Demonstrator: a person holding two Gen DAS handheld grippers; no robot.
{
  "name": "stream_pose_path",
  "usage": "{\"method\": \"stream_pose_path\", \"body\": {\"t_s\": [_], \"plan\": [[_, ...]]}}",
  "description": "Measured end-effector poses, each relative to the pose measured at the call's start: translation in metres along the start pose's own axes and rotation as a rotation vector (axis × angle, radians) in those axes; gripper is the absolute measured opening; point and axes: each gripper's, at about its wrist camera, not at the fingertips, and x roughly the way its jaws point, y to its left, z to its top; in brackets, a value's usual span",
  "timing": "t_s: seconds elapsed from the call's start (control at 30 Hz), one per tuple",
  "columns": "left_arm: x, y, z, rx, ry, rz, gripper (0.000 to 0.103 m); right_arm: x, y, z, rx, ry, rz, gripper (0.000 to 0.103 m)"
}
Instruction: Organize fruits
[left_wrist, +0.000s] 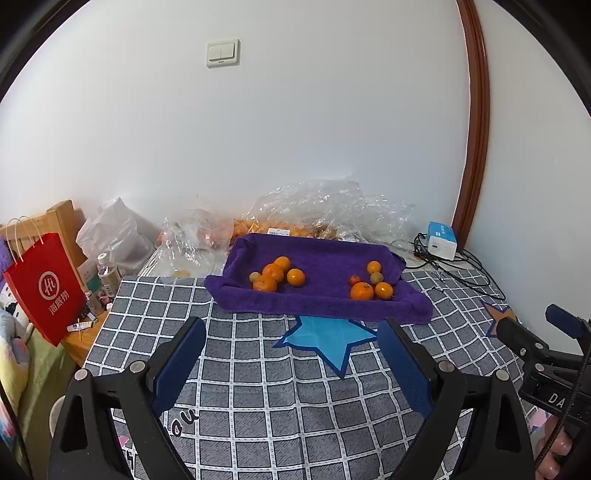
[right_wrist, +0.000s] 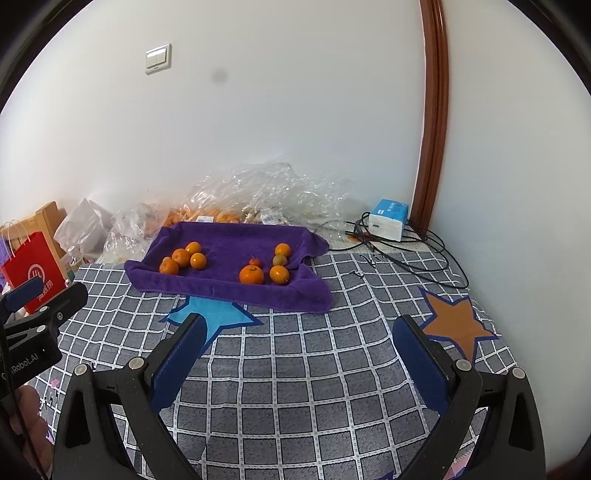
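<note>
Oranges sit in two clusters on the purple towel.

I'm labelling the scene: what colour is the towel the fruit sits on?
Purple. The towel shows best in the right wrist view.

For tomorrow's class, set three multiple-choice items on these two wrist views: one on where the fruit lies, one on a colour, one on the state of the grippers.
1. Where does the fruit lie?
A. on the purple towel
B. in the red bag
C. on the orange star

2. What colour is the star partly under the towel?
A. green
B. blue
C. white

3. How do the left gripper and right gripper stand?
A. both shut on fruit
B. one holds a cable
C. both open, holding nothing

Key: 1 A, two clusters sit on the towel; 2 B, blue points stick out below its front edge; 3 C, only checked cloth shows between the fingers.
</note>
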Motion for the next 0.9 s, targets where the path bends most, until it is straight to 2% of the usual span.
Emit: {"method": "stream_pose_path", "body": {"t_s": [0.9], "plan": [[-0.0029,-0.0003,0.0006,0.000,-0.004,0.002,0.094,-0.0022,0.0006,-0.0002,0.004,-0.006,-0.005,0.100]]}}
